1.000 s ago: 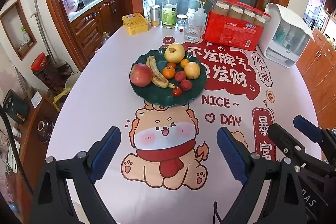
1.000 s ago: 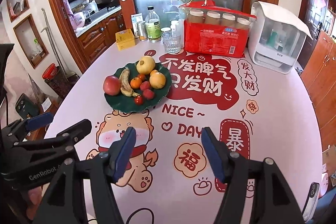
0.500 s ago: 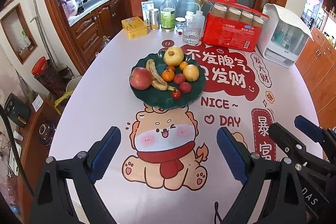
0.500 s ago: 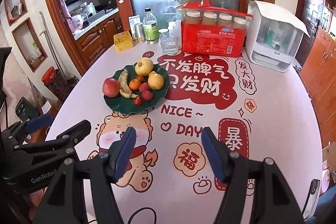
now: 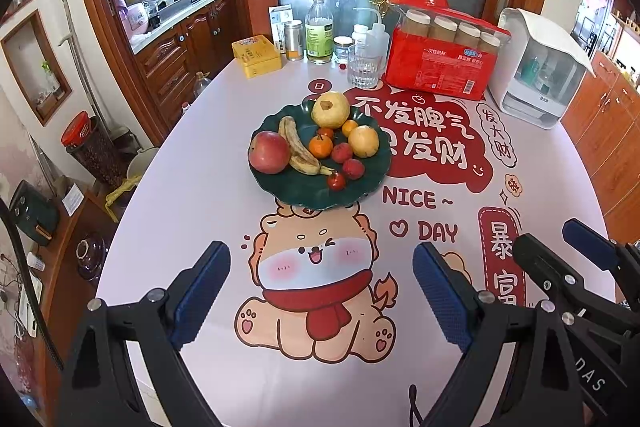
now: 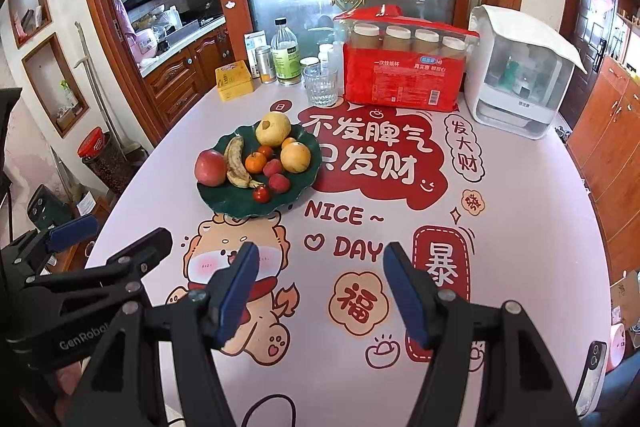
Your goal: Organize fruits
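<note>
Fruit all piled on green plate (image 5: 280,189) mid-desk, toward far edge. Left hand-held gripper (image 5: 320,293) wide, empty; right hand-held gripper (image 6: 320,291) narrower, empty too. Banana (image 5: 298,151) looks soft, bruised: grab mid-body, gently. Apple (image 5: 269,151) firm, round, probably slippery.

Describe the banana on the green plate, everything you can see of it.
The banana is a single unpeeled fruit, yellow but heavily browned and speckled, so it looks overripe. It lies flat on the dark green plate, curved, its stem end pointing toward the near rim. The red apple sits against its left side, and a small orange touches its right. Neither gripper is near it.
</note>
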{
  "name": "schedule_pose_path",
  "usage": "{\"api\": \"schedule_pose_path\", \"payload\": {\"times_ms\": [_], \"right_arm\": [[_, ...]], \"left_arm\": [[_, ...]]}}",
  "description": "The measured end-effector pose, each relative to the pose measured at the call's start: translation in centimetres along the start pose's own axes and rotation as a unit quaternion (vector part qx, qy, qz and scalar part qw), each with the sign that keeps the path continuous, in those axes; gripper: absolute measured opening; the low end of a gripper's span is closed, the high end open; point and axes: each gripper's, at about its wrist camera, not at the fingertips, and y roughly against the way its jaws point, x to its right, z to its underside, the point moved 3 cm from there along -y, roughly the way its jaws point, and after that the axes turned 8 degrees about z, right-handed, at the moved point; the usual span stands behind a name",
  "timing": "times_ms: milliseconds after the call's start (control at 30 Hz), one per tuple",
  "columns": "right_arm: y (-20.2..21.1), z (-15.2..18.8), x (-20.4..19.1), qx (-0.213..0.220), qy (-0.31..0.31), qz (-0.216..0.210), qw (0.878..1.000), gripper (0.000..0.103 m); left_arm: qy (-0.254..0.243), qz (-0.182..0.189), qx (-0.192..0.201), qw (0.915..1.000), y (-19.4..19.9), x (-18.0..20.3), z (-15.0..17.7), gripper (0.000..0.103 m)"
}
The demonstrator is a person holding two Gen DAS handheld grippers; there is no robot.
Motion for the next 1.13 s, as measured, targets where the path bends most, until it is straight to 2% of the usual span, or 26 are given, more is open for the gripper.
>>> {"api": "schedule_pose_path", "payload": {"times_ms": [1133], "right_arm": [[0.09, -0.15, 0.3, -0.004, -0.006, 0.002, 1.0, 0.065]], "left_arm": [[-0.001, 0.0, -0.003, 1.0, 0.13, 0.66, 0.02, 0.092]]}}
